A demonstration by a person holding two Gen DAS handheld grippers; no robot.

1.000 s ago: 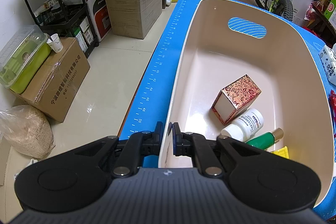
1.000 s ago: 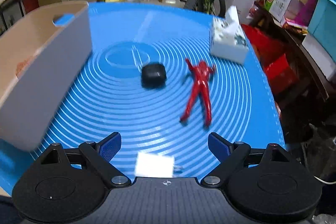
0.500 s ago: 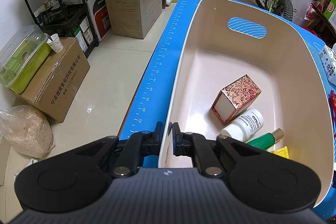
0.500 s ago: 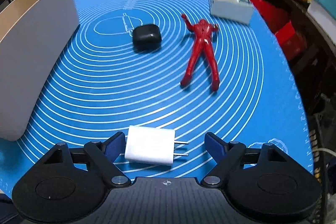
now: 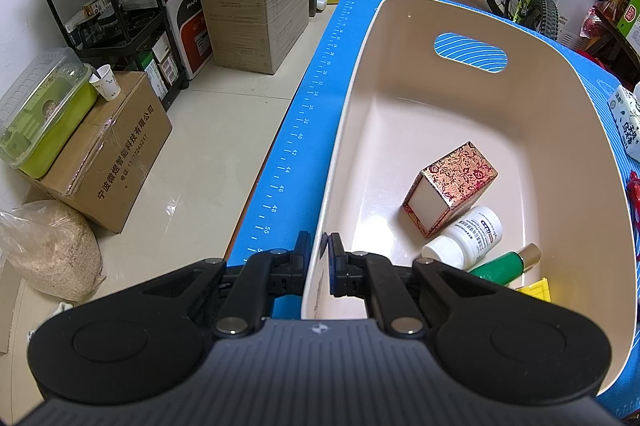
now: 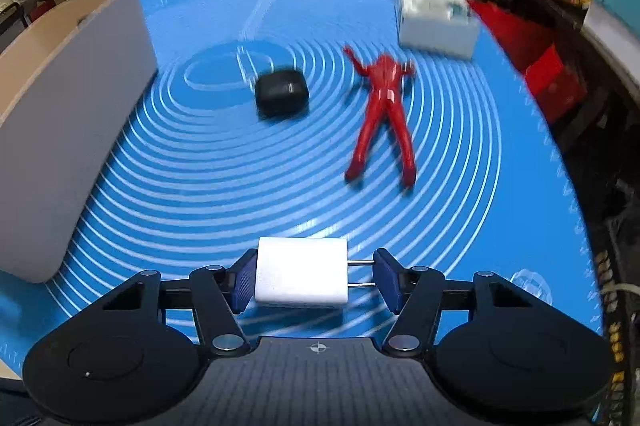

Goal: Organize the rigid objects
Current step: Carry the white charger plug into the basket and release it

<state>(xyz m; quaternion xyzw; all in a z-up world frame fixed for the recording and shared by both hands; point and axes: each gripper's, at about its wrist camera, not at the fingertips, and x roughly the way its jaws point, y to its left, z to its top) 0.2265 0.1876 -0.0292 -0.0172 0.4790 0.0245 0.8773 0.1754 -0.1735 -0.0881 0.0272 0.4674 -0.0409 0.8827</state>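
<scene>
While the left tongs [image 5: 319, 254] clamp the near rim of the cream bin [image 5: 460, 6], apparently to steady it for loading, the right tongs [image 6: 316, 280] are closing around a white charger [image 6: 301, 272] lying on the blue mat [image 6: 200, 194] of the counter. Its left pad sits against the charger's body; the right pad meets the prong tips, so the grip looks barely seated. Farther off on the mat lie a black case [image 6: 282, 93] and, to its right, a red figure [image 6: 382, 114], with a tissue box [image 6: 436, 18] at the far right. Already inside the bin, at its near right, rest a patterned box [image 5: 452, 188], a white bottle [image 5: 464, 236], a green tube [image 5: 506, 263] and a yellow piece [image 5: 534, 286].
</scene>
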